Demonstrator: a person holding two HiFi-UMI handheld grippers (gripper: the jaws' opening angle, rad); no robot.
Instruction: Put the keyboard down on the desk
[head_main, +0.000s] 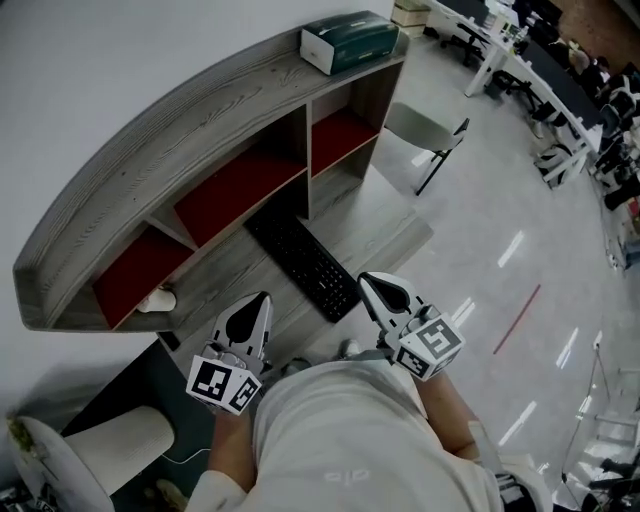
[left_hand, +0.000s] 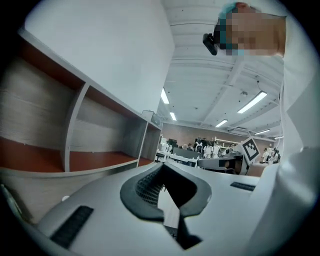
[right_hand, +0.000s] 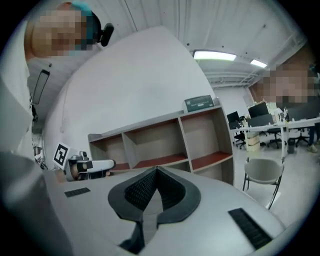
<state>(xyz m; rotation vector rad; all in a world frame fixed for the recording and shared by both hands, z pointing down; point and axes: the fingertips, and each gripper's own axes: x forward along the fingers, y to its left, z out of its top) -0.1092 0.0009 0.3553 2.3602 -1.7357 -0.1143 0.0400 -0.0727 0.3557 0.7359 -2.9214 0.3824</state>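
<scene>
The fingers (right_hand: 140, 191) of the right gripper (head_main: 364, 279) are closed tip against tip, and nothing is between them. The fingers (left_hand: 146, 187) of the left gripper (head_main: 266, 298) are closed in the same way and are also empty. The person holds both grippers close to the body, pointing toward the desk (head_main: 385, 240). The black keyboard (head_main: 305, 265) lies flat on the desk, set at a slant, just in front of the lower openings of the wooden shelf (head_main: 150, 150). Its near end is between the two grippers, closer to the right one, and neither gripper holds it. A green and white box (head_main: 350, 42) stands on top of the shelf at its right end. A grey chair (head_main: 425, 135) stands on the floor beside the desk.
</scene>
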